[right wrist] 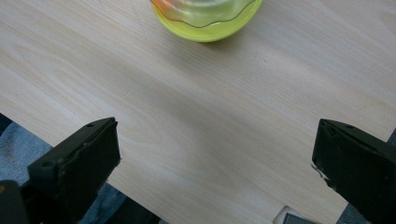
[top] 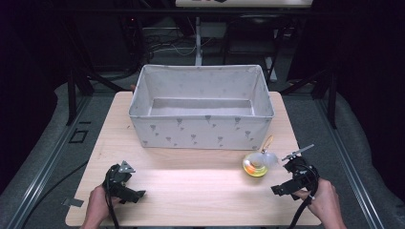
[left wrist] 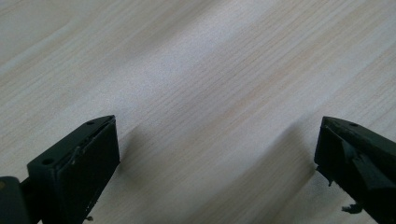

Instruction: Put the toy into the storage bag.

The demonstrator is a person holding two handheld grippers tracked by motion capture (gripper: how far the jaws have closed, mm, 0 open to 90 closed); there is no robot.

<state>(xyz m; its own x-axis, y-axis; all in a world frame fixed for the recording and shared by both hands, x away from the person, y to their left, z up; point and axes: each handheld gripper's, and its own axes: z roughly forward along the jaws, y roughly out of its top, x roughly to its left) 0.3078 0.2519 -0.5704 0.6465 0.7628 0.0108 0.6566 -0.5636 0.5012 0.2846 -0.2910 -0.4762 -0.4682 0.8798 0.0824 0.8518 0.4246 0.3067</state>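
A round yellow-green toy (top: 255,165) with a clear top, white feather and thin stick lies on the wooden table (top: 191,181) near the box's front right corner. In the right gripper view the toy (right wrist: 208,18) sits at the top edge, well beyond the jaws. My right gripper (top: 288,187) is open to the toy's right, near the table's front right. Its jaws stand wide apart in its own view (right wrist: 215,163) over bare wood. My left gripper (top: 131,193) is open at the front left, and its own view (left wrist: 217,158) has nothing between the jaws.
A large grey fabric box (top: 201,107) with a small printed pattern stands open at the back middle of the table. The table's front edge (right wrist: 196,196) runs just below the right gripper. Dark frames and cables surround the table.
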